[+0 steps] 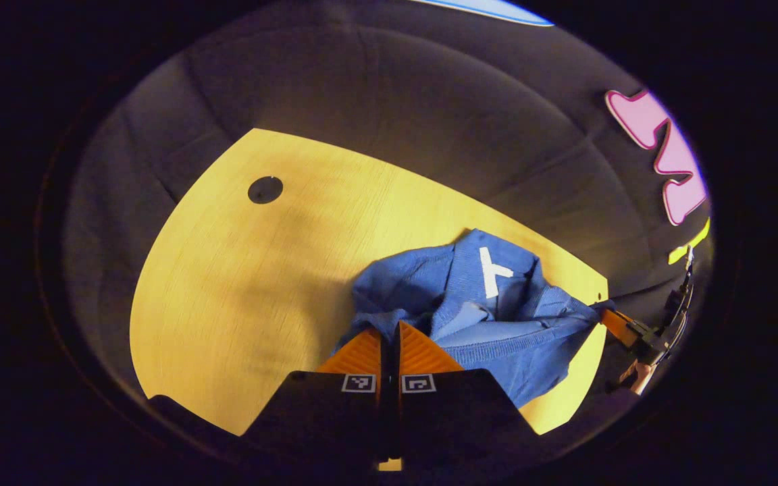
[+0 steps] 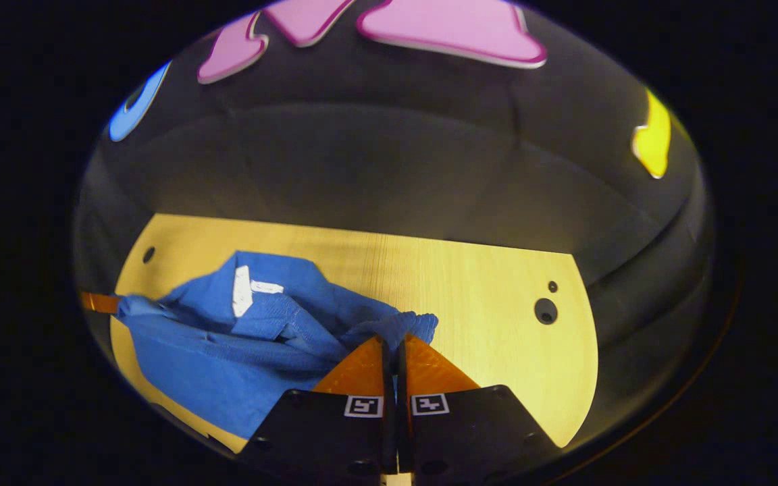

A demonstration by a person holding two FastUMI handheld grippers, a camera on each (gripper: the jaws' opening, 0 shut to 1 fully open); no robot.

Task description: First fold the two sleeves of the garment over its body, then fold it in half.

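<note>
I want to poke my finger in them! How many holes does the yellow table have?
3 that I can see. On the table: a big hole with a tiny hole above it at one end, another hole at the other. The blue shirt may hide more.

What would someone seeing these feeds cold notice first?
The blue garment, bunched and held up over the yellow wooden table, a white neck label showing at its collar. Each gripper is clamped on a bunch of its cloth: the left gripper at one end, the right gripper at the other.
</note>
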